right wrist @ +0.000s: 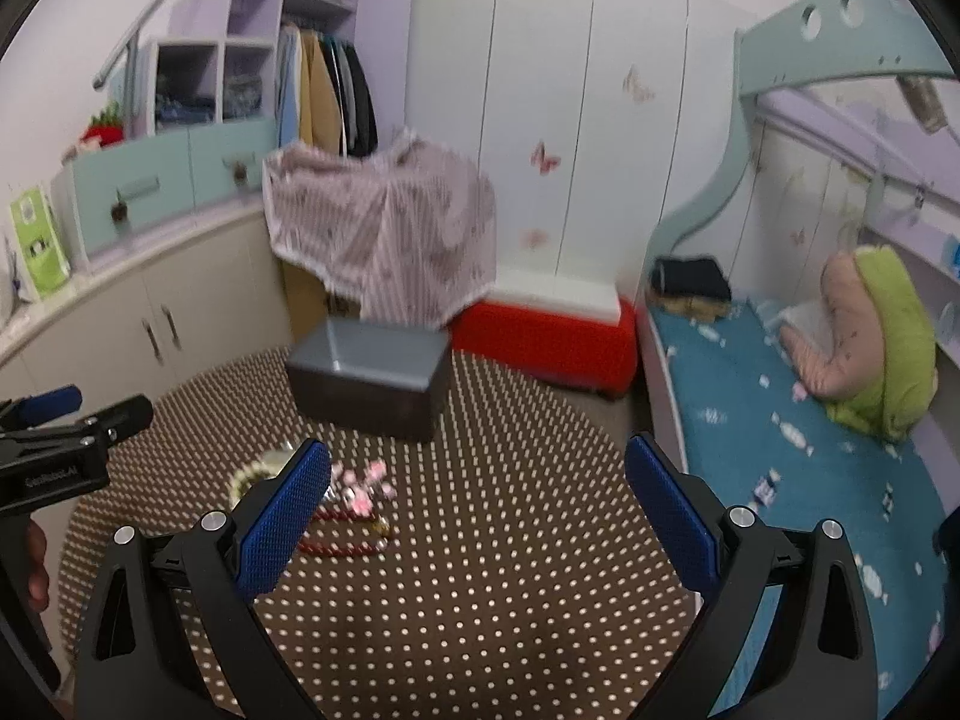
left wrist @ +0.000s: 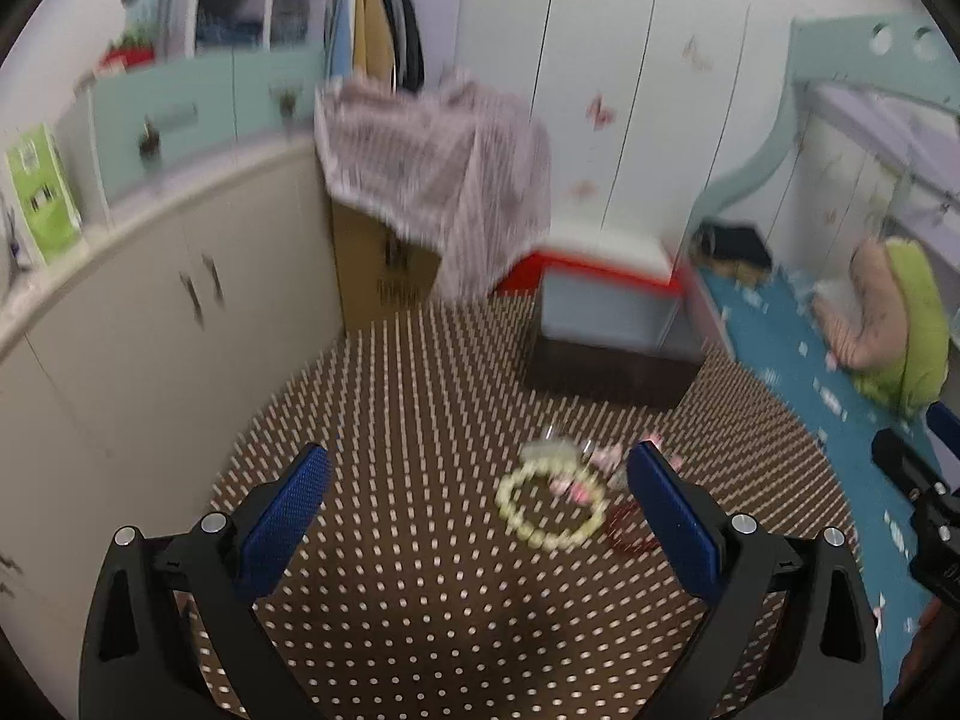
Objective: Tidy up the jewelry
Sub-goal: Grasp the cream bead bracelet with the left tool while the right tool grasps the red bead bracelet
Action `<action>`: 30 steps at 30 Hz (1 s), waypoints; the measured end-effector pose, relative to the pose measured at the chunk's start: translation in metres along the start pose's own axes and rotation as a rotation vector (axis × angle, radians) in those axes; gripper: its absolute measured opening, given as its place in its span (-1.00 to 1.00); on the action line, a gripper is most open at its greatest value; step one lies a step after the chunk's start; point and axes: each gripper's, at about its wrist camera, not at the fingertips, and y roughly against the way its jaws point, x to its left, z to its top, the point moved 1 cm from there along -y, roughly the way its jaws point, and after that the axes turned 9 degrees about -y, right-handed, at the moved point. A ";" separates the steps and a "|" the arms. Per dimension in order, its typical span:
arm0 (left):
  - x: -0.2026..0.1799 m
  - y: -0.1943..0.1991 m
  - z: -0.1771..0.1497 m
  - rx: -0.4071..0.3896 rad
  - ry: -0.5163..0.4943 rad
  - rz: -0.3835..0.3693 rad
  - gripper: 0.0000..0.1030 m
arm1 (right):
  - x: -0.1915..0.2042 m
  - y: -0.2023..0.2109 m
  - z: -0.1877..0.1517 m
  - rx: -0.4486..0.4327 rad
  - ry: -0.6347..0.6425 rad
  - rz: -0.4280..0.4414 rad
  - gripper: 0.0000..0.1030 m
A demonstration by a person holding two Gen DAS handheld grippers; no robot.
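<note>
Both grippers, left [left wrist: 477,495] and right [right wrist: 477,495], hang wide and empty above a dotted round desk [right wrist: 510,600]. A pale bead bracelet [left wrist: 549,510], red bracelet [right wrist: 342,531] and pink pieces [right wrist: 363,489] lie tangled near a closed grey box [right wrist: 369,378]. Grasping one may drag its neighbours along.

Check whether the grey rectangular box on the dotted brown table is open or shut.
Shut. The grey rectangular box shows an unbroken lid across its top in both wrist views, with no gap and no interior visible. The jewelry lies outside on the table.
</note>
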 end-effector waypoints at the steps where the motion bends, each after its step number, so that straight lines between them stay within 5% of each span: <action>1: 0.000 -0.011 -0.003 0.028 0.001 -0.003 0.87 | -0.001 -0.011 -0.003 0.024 -0.003 0.004 0.85; 7: -0.004 -0.071 -0.021 0.178 -0.052 0.034 0.84 | -0.003 -0.066 -0.023 0.161 -0.003 0.021 0.85; 15: -0.002 -0.101 -0.028 0.240 -0.072 0.053 0.65 | 0.000 -0.106 -0.040 0.260 0.010 0.030 0.85; 17: -0.001 -0.108 -0.029 0.255 -0.063 0.047 0.34 | 0.002 -0.110 -0.043 0.271 0.012 0.041 0.85; 20: -0.001 -0.110 -0.027 0.252 -0.061 0.043 0.22 | 0.004 -0.114 -0.045 0.280 0.019 0.046 0.85; 26: -0.005 -0.109 -0.023 0.222 -0.100 0.033 -0.76 | 0.013 -0.120 -0.050 0.304 0.040 0.073 0.84; 28: -0.006 -0.106 -0.025 0.219 -0.111 0.036 -0.84 | 0.016 -0.123 -0.052 0.319 0.048 0.085 0.82; 30: -0.004 -0.102 -0.027 0.218 -0.099 0.020 -0.85 | 0.019 -0.126 -0.054 0.334 0.055 0.090 0.45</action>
